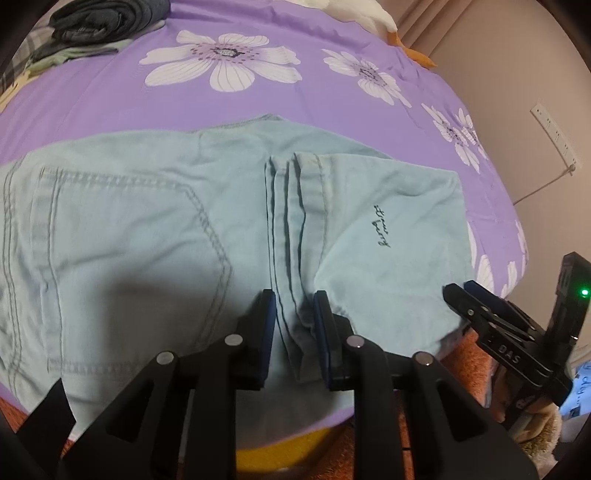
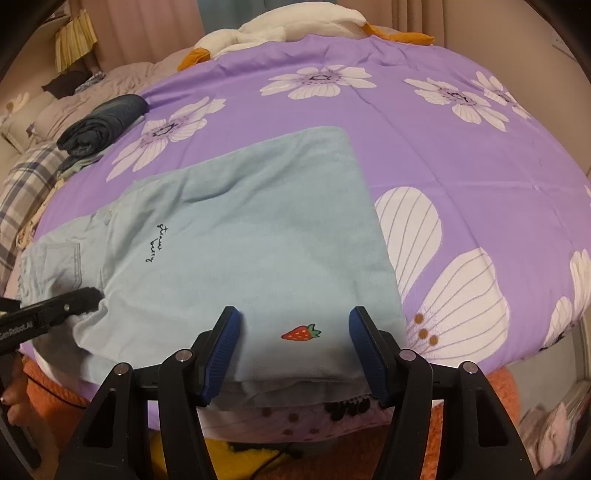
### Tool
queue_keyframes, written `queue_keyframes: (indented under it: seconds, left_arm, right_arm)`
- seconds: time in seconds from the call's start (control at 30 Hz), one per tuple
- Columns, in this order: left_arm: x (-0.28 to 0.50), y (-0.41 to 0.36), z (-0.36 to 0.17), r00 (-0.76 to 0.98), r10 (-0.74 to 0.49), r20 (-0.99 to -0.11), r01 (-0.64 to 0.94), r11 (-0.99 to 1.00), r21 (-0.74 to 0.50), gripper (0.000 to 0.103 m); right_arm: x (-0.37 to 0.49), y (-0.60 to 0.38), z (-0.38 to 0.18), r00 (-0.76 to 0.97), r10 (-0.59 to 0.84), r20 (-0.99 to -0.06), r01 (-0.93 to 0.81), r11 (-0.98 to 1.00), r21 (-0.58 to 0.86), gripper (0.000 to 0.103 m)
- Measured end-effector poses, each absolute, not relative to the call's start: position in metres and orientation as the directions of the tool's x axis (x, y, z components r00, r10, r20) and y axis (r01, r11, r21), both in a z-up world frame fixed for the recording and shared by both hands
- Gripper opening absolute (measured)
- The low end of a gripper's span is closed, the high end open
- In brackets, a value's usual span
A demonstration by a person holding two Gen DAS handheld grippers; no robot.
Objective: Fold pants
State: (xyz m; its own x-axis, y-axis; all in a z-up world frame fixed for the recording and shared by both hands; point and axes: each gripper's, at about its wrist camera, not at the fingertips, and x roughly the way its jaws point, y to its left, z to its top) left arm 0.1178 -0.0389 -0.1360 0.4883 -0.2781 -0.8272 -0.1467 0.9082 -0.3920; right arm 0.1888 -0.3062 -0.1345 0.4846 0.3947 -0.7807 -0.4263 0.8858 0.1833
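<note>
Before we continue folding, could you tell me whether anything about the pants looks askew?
Mostly tidy. The light blue pants lie folded on the purple bedspread, but the leg hems bunch unevenly between the left gripper jaws.

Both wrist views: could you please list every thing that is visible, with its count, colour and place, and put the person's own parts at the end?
pants: one, pale blue, folded flat on the near part of the bed; black script and a small red strawberry on the cloth.
bedcover: one, purple with white flowers, under the pants.
dark clothes: one rolled bundle, dark blue-grey, at the far left of the bed.
plush toy: one, white and orange, at the far edge of the bed.
wall socket strip: one, white, on the wall at the right.
left claw: one, black with blue pads, cuff folds between the pads.
right claw: one, black with blue pads, open over the strawberry.
</note>
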Motion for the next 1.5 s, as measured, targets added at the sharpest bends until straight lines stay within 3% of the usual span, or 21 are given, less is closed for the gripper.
queue_keyframes:
  seconds: [0.07, 0.13, 0.2, 0.27, 0.37, 0.43, 0.5, 0.57, 0.73, 1.0, 1.3, 1.5]
  left_arm:
    - [0.110, -0.035, -0.131, 0.485, -0.288, -0.826, -0.158, 0.900, -0.407, 0.022]
    - [0.098, -0.023, -0.121, 0.505, -0.274, -0.819, -0.198, 0.887, -0.418, 0.035]
    - [0.084, -0.005, -0.109, 0.561, -0.241, -0.792, -0.244, 0.866, -0.436, 0.061]
    - [0.064, 0.021, -0.094, 0.623, -0.141, -0.770, -0.332, 0.843, -0.423, 0.077]
    - [0.035, 0.059, -0.081, 0.660, 0.028, -0.751, -0.477, 0.788, -0.390, 0.082]
    - [0.018, 0.084, -0.082, 0.659, 0.108, -0.744, -0.562, 0.729, -0.391, 0.085]
    - [0.004, 0.105, -0.089, 0.638, 0.153, -0.755, -0.631, 0.665, -0.399, 0.085]
    - [-0.007, 0.122, -0.101, 0.622, 0.152, -0.768, -0.671, 0.609, -0.423, 0.085]
    - [-0.007, 0.132, -0.131, 0.610, 0.023, -0.792, -0.672, 0.544, -0.503, 0.083]
    - [0.002, 0.138, -0.141, 0.709, -0.045, -0.703, -0.608, 0.467, -0.643, 0.078]
    - [0.009, 0.139, -0.151, 0.796, -0.126, -0.592, -0.517, 0.368, -0.773, 0.040]
    - [0.024, 0.099, -0.063, 0.840, -0.065, -0.539, -0.429, 0.529, -0.733, 0.036]
  right_arm:
    - [0.188, -0.306, -0.134, 0.485, 0.395, -0.780, -0.425, 0.886, 0.184, 0.064]
    - [0.187, -0.307, -0.134, 0.488, 0.399, -0.776, -0.425, 0.885, 0.188, 0.064]
    - [0.187, -0.309, -0.133, 0.489, 0.411, -0.769, -0.426, 0.882, 0.200, 0.064]
    - [0.187, -0.312, -0.130, 0.488, 0.427, -0.761, -0.427, 0.878, 0.219, 0.064]
    - [0.184, -0.313, -0.122, 0.487, 0.471, -0.735, -0.444, 0.859, 0.256, 0.065]
    - [0.183, -0.312, -0.115, 0.495, 0.502, -0.709, -0.457, 0.845, 0.278, 0.073]
    - [0.183, -0.311, -0.109, 0.511, 0.520, -0.685, -0.461, 0.838, 0.292, 0.082]
    - [0.183, -0.307, -0.106, 0.511, 0.539, -0.669, -0.468, 0.828, 0.310, 0.082]
    - [0.186, -0.292, -0.108, 0.478, 0.557, -0.679, -0.482, 0.813, 0.328, 0.082]
    - [0.181, -0.282, -0.112, 0.447, 0.559, -0.698, -0.501, 0.803, 0.321, 0.082]
    - [0.184, -0.283, -0.115, 0.425, 0.583, -0.692, -0.492, 0.791, 0.364, 0.082]
    - [0.185, -0.293, -0.113, 0.441, 0.582, -0.683, -0.474, 0.797, 0.373, 0.082]
